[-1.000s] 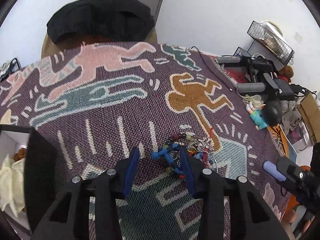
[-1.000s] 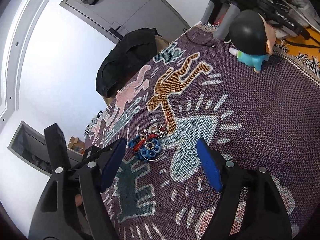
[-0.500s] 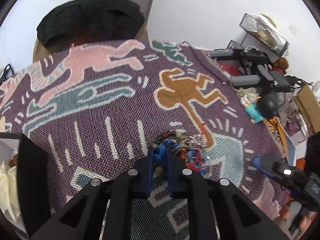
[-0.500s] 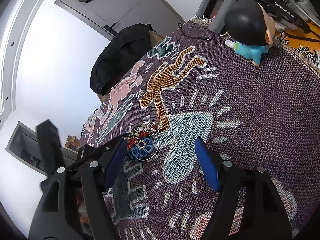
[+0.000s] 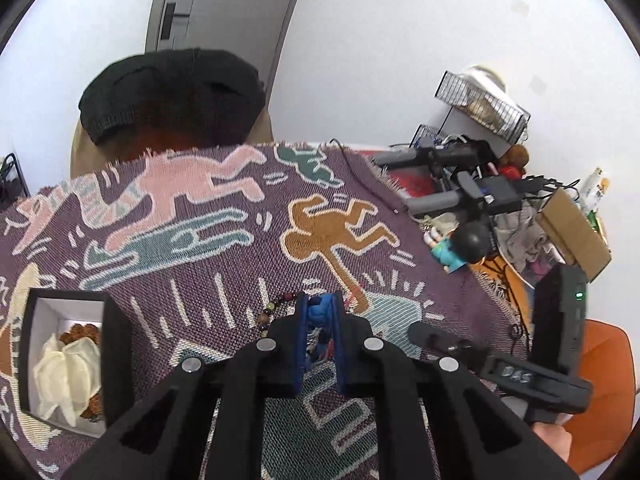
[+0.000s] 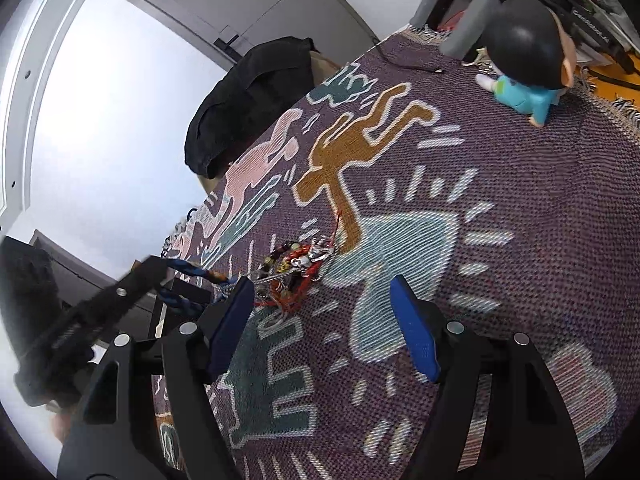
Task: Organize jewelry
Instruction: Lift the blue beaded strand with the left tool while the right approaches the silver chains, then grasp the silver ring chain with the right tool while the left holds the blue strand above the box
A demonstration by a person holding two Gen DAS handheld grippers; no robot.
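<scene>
Since a second ago the left gripper [image 5: 319,312] has pressed together on the blue jewelry piece [image 5: 320,310] and lifted it off the pile; in the left wrist view the piece now sits pinched between the blue pads at lower centre, with part of it hanging below them. In the right wrist view that same gripper [image 6: 168,276] shows blurred at the left edge, the blue piece [image 6: 200,274] trailing from it above the worktop. The rest of the jewelry pile [image 6: 296,268], red threads, dark beads and silver bits, lies on the patterned cloth [image 6: 500,200] at centre frame, just ahead of the right gripper [image 6: 324,320], whose jaws are spread wide with nothing between them. A white-lined box [image 5: 44,312] sits at the lower left of the left wrist view, holding pale tissue and brown beads. A doll [image 6: 524,64] with a black head lies at the upper right of the cloth.
</scene>
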